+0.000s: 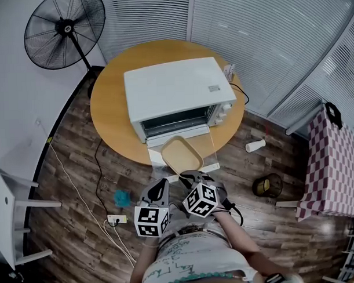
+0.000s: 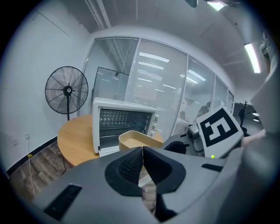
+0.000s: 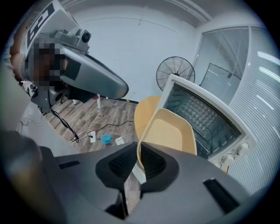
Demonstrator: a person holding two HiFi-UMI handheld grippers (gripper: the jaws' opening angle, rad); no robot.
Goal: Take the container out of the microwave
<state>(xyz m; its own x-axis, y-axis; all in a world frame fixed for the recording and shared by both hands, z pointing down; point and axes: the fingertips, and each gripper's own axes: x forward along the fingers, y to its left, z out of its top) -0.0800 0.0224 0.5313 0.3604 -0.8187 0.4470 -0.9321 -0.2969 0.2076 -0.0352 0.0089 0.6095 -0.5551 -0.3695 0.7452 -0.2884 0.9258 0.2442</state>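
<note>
Your right claw (image 3: 137,154) pinches the thin rim of the container (image 3: 173,131), a smooth tan tray with rounded corners, just outside the oven mouth. Your left claw (image 2: 143,153) is closed on nothing. Beyond, the boxy white microwave (image 1: 175,89) sits on the round wooden surface (image 1: 109,120).

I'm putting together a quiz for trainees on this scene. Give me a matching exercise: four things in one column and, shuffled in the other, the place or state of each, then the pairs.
1. container
2. left gripper
3. fan
4. microwave

A. on the round table, door open
B. rim pinched in the right gripper
C. standing on the floor beside the table
D. shut, holding nothing

Pairs: 1-B, 2-D, 3-C, 4-A
</note>
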